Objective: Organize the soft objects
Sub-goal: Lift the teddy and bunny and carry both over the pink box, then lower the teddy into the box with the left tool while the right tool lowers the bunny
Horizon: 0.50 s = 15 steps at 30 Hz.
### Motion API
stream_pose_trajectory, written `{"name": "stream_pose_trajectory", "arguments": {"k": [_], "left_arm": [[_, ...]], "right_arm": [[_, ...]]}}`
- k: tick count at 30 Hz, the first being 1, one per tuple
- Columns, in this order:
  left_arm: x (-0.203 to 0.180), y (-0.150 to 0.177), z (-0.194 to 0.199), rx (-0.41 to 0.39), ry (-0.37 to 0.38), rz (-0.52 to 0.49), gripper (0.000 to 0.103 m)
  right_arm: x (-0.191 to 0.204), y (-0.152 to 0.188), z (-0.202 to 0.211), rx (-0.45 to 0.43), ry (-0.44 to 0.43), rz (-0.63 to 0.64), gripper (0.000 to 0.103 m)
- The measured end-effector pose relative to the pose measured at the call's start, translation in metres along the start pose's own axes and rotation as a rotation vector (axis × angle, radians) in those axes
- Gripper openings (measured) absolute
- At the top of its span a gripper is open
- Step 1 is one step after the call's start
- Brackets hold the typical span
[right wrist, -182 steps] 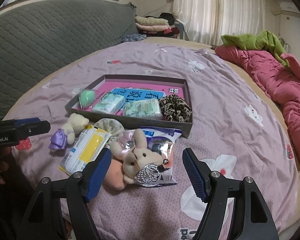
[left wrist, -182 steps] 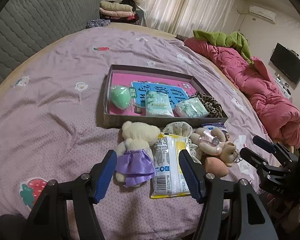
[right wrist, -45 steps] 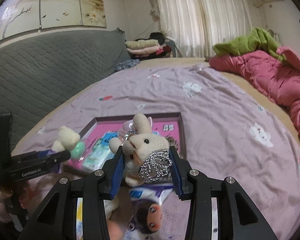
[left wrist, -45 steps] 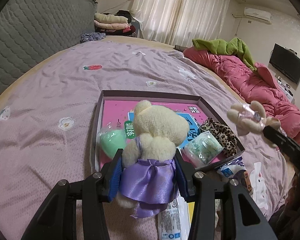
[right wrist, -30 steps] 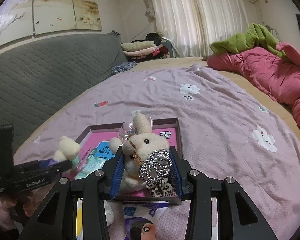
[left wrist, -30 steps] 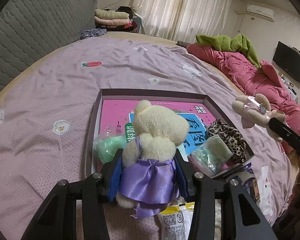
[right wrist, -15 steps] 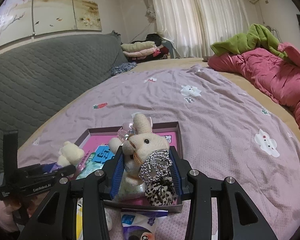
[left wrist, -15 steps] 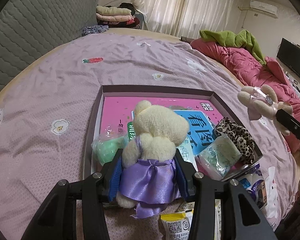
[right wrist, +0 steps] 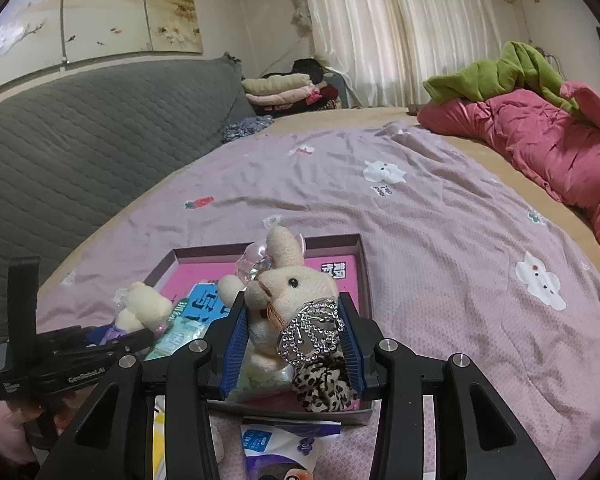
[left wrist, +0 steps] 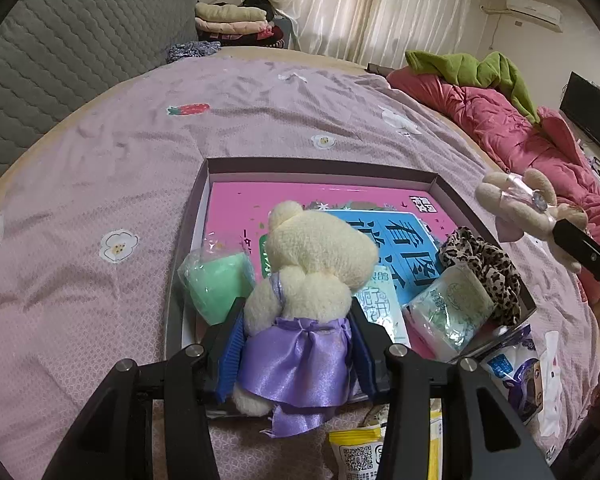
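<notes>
Cream teddy bear (left wrist: 316,264) sits clamped in left hand-held gripper (left wrist: 296,344) above box (left wrist: 320,166).

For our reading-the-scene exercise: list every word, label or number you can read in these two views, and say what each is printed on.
"GenRobot.AI": white lettering on the black left gripper.
"看图": large dark characters on the blue panel of the pink book cover in the shallow dark cardboard box; further characters are cut off.
QR code on the yellow-and-white packet: a sign only, its small print unreadable.
Tissue packs and the printed snack bag: too blurred.
</notes>
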<state>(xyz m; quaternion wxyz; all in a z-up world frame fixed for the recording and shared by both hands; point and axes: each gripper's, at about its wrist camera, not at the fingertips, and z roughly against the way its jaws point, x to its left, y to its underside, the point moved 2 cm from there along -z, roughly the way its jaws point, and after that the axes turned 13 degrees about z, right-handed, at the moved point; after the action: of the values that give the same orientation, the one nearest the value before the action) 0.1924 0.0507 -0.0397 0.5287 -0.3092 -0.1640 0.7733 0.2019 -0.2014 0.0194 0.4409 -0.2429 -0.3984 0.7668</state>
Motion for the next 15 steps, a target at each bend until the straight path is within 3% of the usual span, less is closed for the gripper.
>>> {"name": "stream_pose_trajectory", "arguments": {"k": [15], "left_arm": [[0.000, 0.000, -0.005, 0.016, -0.013, -0.003, 0.047]], "right_arm": [[0.010, 0.017, -0.024, 0.077, -0.053, -0.036, 0.043]]}}
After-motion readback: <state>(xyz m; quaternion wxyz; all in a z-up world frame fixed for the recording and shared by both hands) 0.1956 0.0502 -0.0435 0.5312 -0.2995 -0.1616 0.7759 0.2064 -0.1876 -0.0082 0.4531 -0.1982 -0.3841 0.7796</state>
